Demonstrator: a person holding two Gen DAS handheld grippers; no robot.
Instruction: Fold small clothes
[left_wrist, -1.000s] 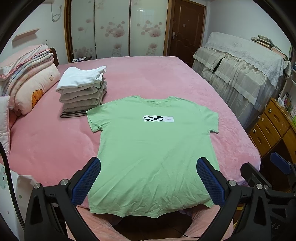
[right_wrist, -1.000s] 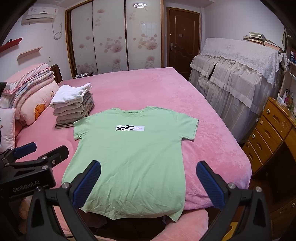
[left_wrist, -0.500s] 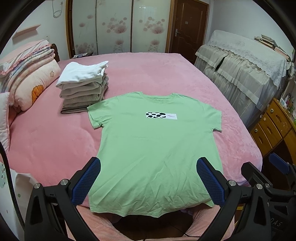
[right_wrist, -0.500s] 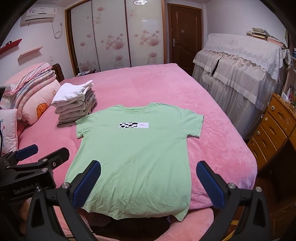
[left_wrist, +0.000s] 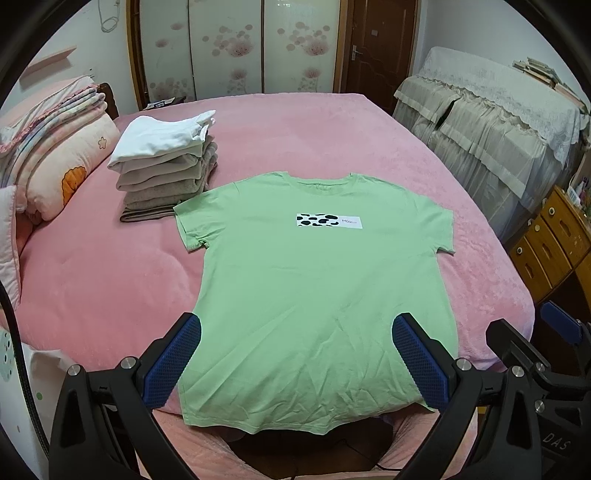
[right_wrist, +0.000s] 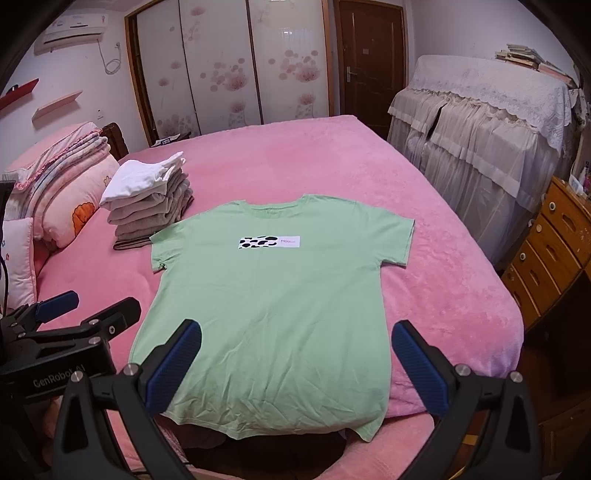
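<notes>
A light green T-shirt (left_wrist: 317, 288) with a cow-print label lies flat, front up, on the pink bed (left_wrist: 110, 280), its hem hanging over the near edge. It also shows in the right wrist view (right_wrist: 273, 310). My left gripper (left_wrist: 295, 354) is open and empty, above the hem. My right gripper (right_wrist: 295, 362) is open and empty, above the hem too. The left gripper's body shows at the lower left of the right wrist view (right_wrist: 66, 332).
A stack of folded clothes (left_wrist: 166, 166) with a white one on top sits left of the shirt's sleeve. Pillows and folded quilts (left_wrist: 55, 147) lie at far left. A cloth-covered cabinet (left_wrist: 498, 129) and wooden drawers (left_wrist: 550, 243) stand right of the bed.
Both grippers have moved forward and a little lower toward the bed, so the shirt looks nearer. Both stay open. The shirt has not moved.
</notes>
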